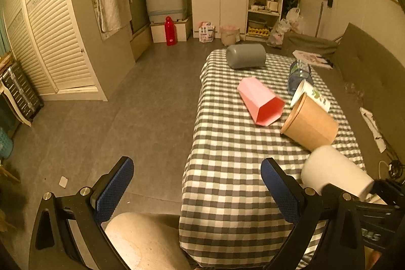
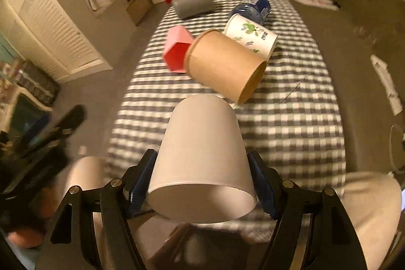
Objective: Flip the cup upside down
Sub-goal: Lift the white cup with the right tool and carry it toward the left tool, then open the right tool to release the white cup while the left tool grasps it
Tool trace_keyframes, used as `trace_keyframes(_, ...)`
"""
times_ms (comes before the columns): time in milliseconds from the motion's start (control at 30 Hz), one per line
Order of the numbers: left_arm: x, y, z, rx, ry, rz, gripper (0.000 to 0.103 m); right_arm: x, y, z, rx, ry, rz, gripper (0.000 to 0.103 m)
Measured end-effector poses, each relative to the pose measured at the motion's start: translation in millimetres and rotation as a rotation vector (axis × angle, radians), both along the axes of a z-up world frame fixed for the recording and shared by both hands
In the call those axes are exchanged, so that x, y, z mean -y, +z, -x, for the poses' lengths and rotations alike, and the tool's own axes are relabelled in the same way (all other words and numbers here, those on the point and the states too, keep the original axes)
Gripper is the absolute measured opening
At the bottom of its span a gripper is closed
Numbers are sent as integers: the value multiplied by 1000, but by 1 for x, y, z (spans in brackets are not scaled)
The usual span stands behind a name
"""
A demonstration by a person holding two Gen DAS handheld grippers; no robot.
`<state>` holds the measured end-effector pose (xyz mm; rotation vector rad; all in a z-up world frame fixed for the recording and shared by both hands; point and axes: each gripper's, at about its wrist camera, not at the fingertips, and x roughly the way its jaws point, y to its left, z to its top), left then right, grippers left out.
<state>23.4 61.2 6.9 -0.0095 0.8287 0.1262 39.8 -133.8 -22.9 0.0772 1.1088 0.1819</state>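
We see the right gripper (image 2: 202, 181) with jaws closed on the white cup (image 2: 202, 158), held above the near end of the checked surface (image 2: 291, 138), wide end toward the camera. Left gripper (image 1: 197, 191) hangs with jaws wide apart, holding nothing. Brown cup (image 2: 225, 65) lies just beyond.

A table covered by a grey-and-white checked cloth (image 2: 291, 133) carries everything. On their sides on it lie a grey cylinder (image 2: 193, 3) at the far end, a blue bottle (image 2: 253, 7), a printed white cup (image 2: 253, 38), a brown paper cup (image 2: 222, 66) and a pink faceted cup (image 2: 177, 48); the brown and printed cups appear to touch.
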Motion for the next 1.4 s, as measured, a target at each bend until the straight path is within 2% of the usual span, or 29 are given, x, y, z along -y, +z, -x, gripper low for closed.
trace_keyframes(267,10,-11,-4,-19,6,-25,103,-6,-24,0,95,73,71,72)
trace_keyframes(500,21,-10,-8,-23,11,-27,103,2,-37,1,67,104,40,72)
trace_keyframes(600,27,-8,-12,-41,12,-26,103,7,-29,2,71,105,25,84)
trace_keyframes(767,45,-2,-19,-69,1,-14,103,22,2,8,110,119,-26,90)
trace_keyframes(933,71,0,-25,-87,-29,8,103,53,28,9,164,63,21,92)
trace_keyframes(1033,87,0,-29,-106,-47,27,103,80,33,6,180,8,47,92)
trace_keyframes(1233,114,-6,-42,-174,-78,45,103,123,30,-1,162,-79,125,92)
trace_keyframes(1400,127,-27,-54,-275,-93,76,103,137,20,-5,136,-98,105,92)
